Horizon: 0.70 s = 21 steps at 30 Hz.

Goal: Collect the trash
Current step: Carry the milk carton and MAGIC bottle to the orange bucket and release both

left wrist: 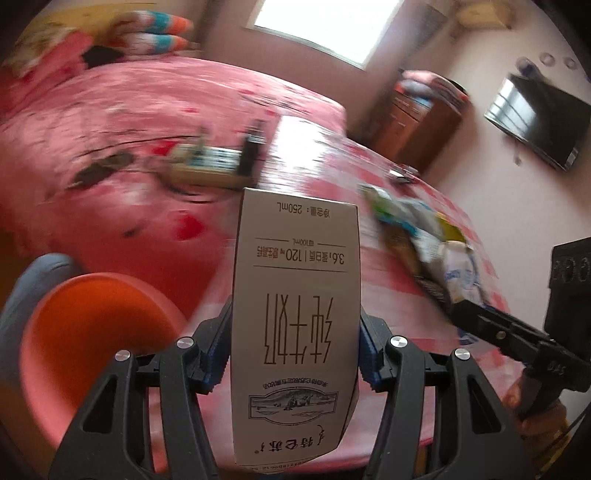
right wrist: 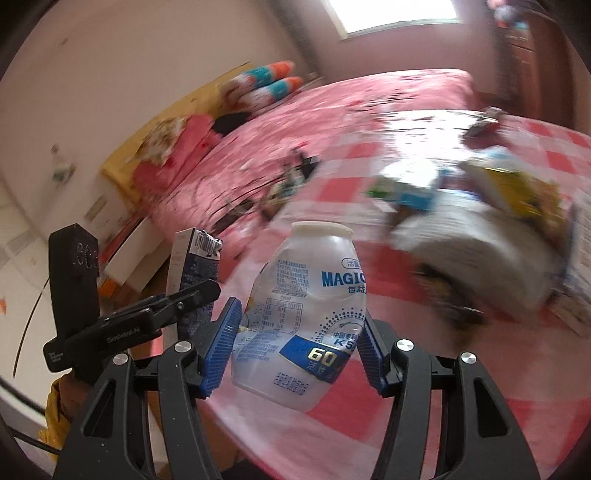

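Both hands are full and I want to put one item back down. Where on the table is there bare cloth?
Bare checked cloth lies on the near side of the table, in front of the heap of wrappers. The cloth behind the milk carton, towards the bed, is also free. Around the heap it is crowded.

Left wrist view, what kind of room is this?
Most likely a bedroom: a bed with pink floral bedding and pillows, a wall-mounted TV, and a wooden cabinet.
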Tool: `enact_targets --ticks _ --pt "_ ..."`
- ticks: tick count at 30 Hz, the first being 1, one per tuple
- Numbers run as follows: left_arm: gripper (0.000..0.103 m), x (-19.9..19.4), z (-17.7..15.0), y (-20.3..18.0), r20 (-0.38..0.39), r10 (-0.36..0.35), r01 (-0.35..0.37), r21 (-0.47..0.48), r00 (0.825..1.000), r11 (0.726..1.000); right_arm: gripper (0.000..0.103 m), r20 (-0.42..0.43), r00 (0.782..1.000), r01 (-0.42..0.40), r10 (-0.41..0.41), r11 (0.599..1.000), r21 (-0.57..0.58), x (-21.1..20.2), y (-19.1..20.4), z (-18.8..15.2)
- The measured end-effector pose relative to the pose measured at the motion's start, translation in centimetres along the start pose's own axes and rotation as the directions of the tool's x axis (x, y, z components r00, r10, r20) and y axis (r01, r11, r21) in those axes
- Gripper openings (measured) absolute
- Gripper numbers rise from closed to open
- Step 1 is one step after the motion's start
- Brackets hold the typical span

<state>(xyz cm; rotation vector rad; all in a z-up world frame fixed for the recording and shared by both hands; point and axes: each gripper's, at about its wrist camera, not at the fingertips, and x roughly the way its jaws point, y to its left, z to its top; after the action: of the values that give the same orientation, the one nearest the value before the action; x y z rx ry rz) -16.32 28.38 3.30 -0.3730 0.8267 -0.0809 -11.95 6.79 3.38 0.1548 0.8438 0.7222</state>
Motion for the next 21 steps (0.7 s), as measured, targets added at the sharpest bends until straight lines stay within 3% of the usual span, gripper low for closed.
enact_targets --ticks 4,10,16,17,18,19,21 --pt "0.058 -1.9 -0.8 5.2 0.023 0.084 -0.081 -0.096 0.996 0.992 0.060 -0.057 0.996 -0.075 0.070 0.993 -0.092 3.2 4.6 0.7" --pt "0.058 -3.3 -2.8 11.9 0.009 0.181 -0.174 -0.228 0.983 0.958 0.060 -0.139 0.981 -0.162 0.136 0.966 -0.201 7.7 10.5 0.6" --pt "0.058 -3.1 -4.7 14.9 -0.015 0.224 -0.218 -0.293 0.975 0.931 0.062 -0.206 0.963 -0.225 0.174 0.941 -0.254 11.8 14.5 0.2" --pt "0.062 -3.0 -5.0 15.3 -0.022 0.230 -0.226 -0.301 0.973 0.926 0.064 -0.216 0.961 -0.227 0.173 0.939 -0.258 12.3 14.8 0.2" --pt "0.074 -2.8 -5.1 15.6 -0.033 0.242 -0.240 -0.313 0.970 0.919 0.077 -0.224 0.960 -0.223 0.166 0.939 -0.262 12.9 15.2 -0.1" --pt "0.081 -2.7 -5.3 16.1 -0.041 0.258 -0.258 -0.323 0.965 0.911 0.083 -0.225 0.963 -0.209 0.151 0.942 -0.262 13.3 15.3 -0.2" --pt "0.086 -2.9 -5.6 16.6 -0.037 0.298 -0.293 -0.341 0.954 0.893 0.087 -0.219 0.964 -0.204 0.151 0.948 -0.244 13.7 15.0 -0.3"
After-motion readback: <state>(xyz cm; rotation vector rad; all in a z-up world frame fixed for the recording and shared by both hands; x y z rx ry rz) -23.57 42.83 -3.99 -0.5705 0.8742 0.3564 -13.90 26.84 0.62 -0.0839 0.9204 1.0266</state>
